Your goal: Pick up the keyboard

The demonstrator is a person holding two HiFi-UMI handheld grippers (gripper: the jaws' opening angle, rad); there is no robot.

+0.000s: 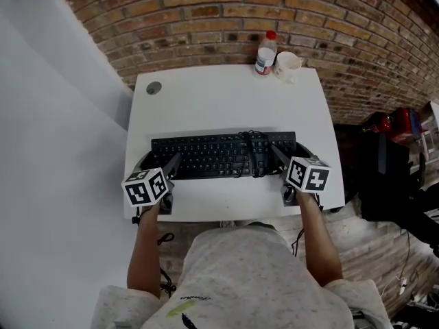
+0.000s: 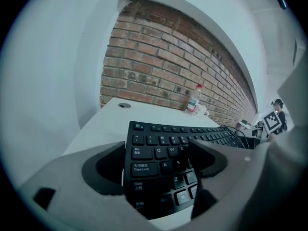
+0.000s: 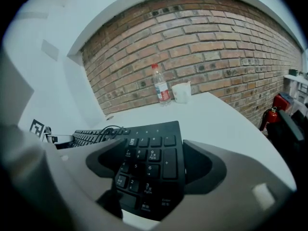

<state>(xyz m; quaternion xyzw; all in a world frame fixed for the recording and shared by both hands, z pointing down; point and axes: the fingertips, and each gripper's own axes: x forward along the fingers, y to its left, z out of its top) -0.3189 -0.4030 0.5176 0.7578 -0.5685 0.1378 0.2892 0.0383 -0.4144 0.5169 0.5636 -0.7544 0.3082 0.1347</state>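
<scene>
A red-brown brick wall (image 1: 226,9) with pale mortar runs across the top of the head view. A plain white wall (image 1: 48,149) fills the left side and meets the brick at upper left. 1 white table (image 1: 226,94) stands by the brick, with 1 round grey cable port (image 1: 153,88) near its upper left corner. At lower right the floor (image 1: 374,245) shows pale planks; a red fire extinguisher (image 1: 405,123) stands at the right edge. The light is even and soft.

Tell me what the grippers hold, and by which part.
The keyboard, by its two ends: the left gripper clamps the Caps Lock end, the right gripper the number-pad end.
</scene>
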